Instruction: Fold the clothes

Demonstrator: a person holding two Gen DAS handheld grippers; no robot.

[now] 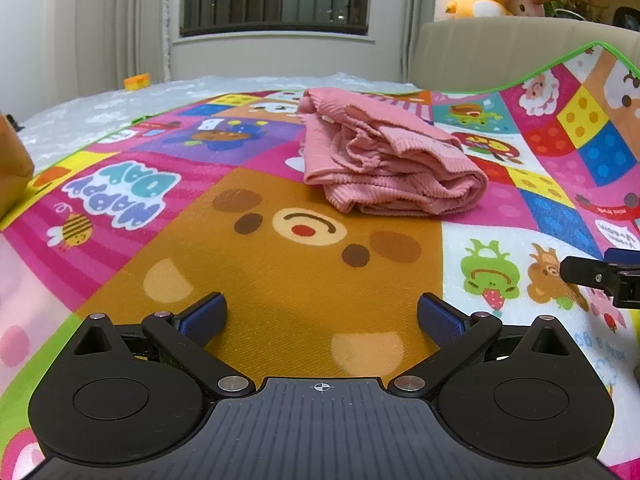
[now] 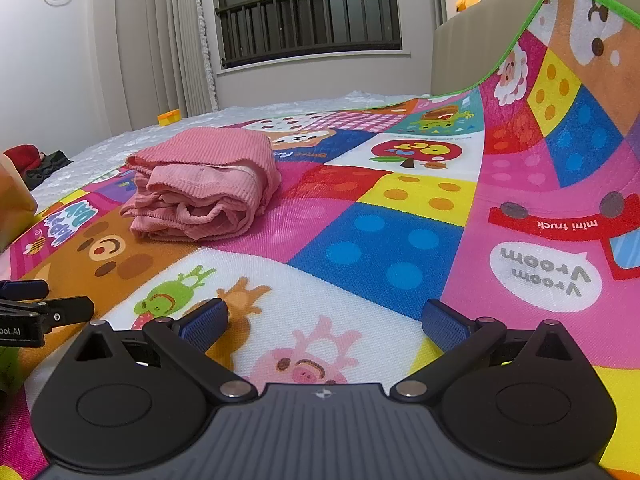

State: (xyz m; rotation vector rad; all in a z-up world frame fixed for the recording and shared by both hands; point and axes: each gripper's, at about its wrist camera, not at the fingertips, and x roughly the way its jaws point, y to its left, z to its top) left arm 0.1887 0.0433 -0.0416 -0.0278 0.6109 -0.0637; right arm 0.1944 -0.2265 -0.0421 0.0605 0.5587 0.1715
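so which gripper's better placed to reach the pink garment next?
Left, probably. The pink garment lies almost straight ahead of the left gripper, jaws open. From the right gripper, also open, it sits well off to the left on the play mat, needing a sideways reach.

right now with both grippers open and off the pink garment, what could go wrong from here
1. The pink garment is a loose bundle with ruffled edges poking out the near side; a pinch there may catch only one layer and pull the fold apart.
2. The play mat curls up against the headboard on the right, so dragging cloth that way could bunch it.
3. The left gripper and right gripper sit close together; reaching in at once, they might bump.
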